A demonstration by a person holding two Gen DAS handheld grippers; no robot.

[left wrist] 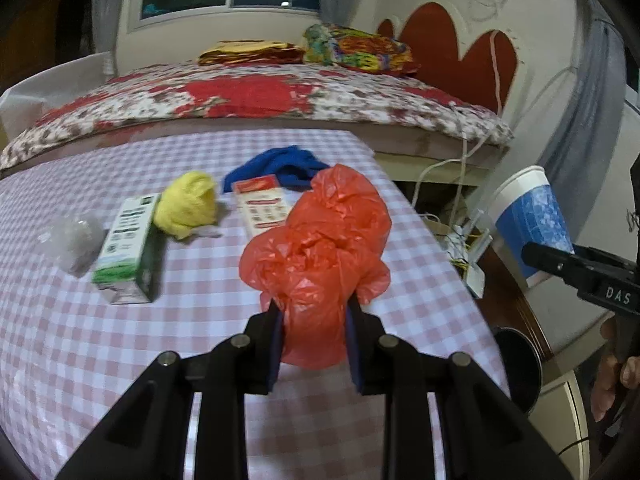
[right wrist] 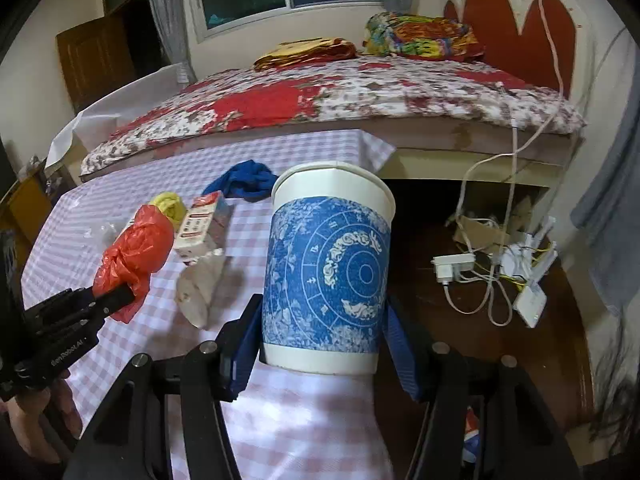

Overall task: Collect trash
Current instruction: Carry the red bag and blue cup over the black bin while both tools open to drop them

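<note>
My left gripper (left wrist: 314,322) is shut on a crumpled red plastic bag (left wrist: 320,248) and holds it above the checked table (left wrist: 120,360). The bag also shows in the right wrist view (right wrist: 134,252). My right gripper (right wrist: 322,336) is shut on a blue-and-white paper cup (right wrist: 328,276), upright at the table's right edge; the cup shows in the left wrist view (left wrist: 528,220). On the table lie a green-white carton (left wrist: 128,248), a yellow wad (left wrist: 188,204), a red-white box (left wrist: 262,208), a blue cloth (left wrist: 276,168), clear crumpled plastic (left wrist: 72,240) and a white crumpled tissue (right wrist: 198,288).
A bed with a red floral cover (left wrist: 248,96) stands behind the table. Chargers and cables (right wrist: 492,272) lie on the floor to the right. A dark round object (left wrist: 518,368) sits below the table's right edge.
</note>
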